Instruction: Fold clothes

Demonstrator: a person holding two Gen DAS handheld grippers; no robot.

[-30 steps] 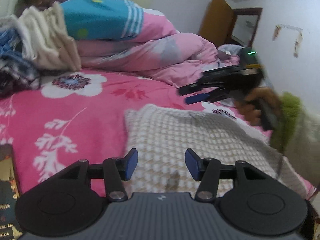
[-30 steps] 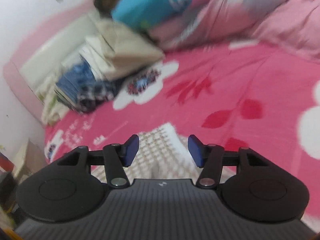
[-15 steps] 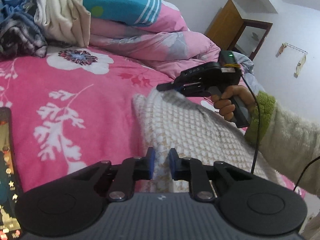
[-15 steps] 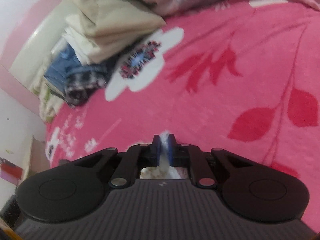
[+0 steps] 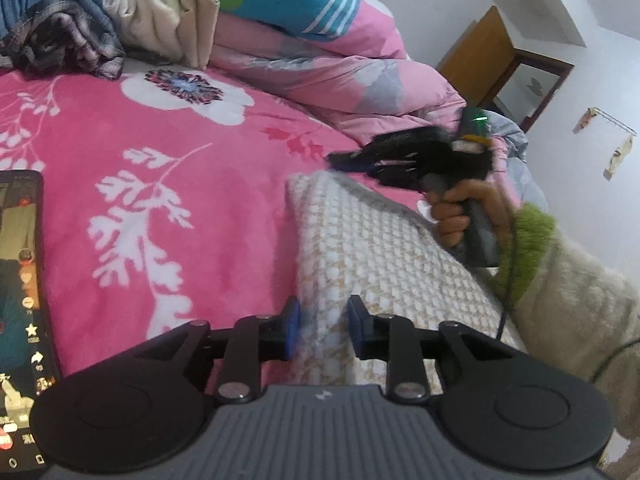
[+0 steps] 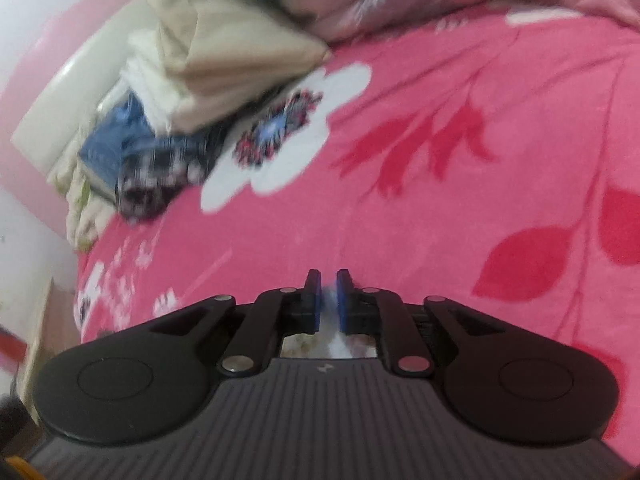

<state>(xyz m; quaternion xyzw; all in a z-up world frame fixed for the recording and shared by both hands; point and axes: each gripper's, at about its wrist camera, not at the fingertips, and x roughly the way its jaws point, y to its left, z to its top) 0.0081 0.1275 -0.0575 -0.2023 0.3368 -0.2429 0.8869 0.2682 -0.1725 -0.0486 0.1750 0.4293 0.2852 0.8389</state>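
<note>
A cream waffle-knit sweater (image 5: 380,248) lies on the pink flowered bed sheet (image 5: 120,128). My left gripper (image 5: 322,332) is shut on a thick fold of its near edge, and the knit fills the gap between the blue pads. At the sweater's far corner, my right gripper (image 5: 344,160) is held by a hand (image 5: 452,216) in a fuzzy cream sleeve with a green cuff. In the right wrist view, the right gripper (image 6: 329,300) is shut on a white tuft of the sweater (image 6: 340,346), just above the sheet.
A phone (image 5: 20,280) with a lit screen lies on the sheet at the left. A stack of folded clothes (image 5: 120,12) sits at the back left, with a bunched pink quilt (image 5: 340,80) behind. The same folded clothes (image 6: 208,60) show blurred in the right wrist view.
Both grippers went from open to shut on the sweater. The left pads now stand a little wider on a thicker fold. The right gripper has moved along the far edge, blurred.
</note>
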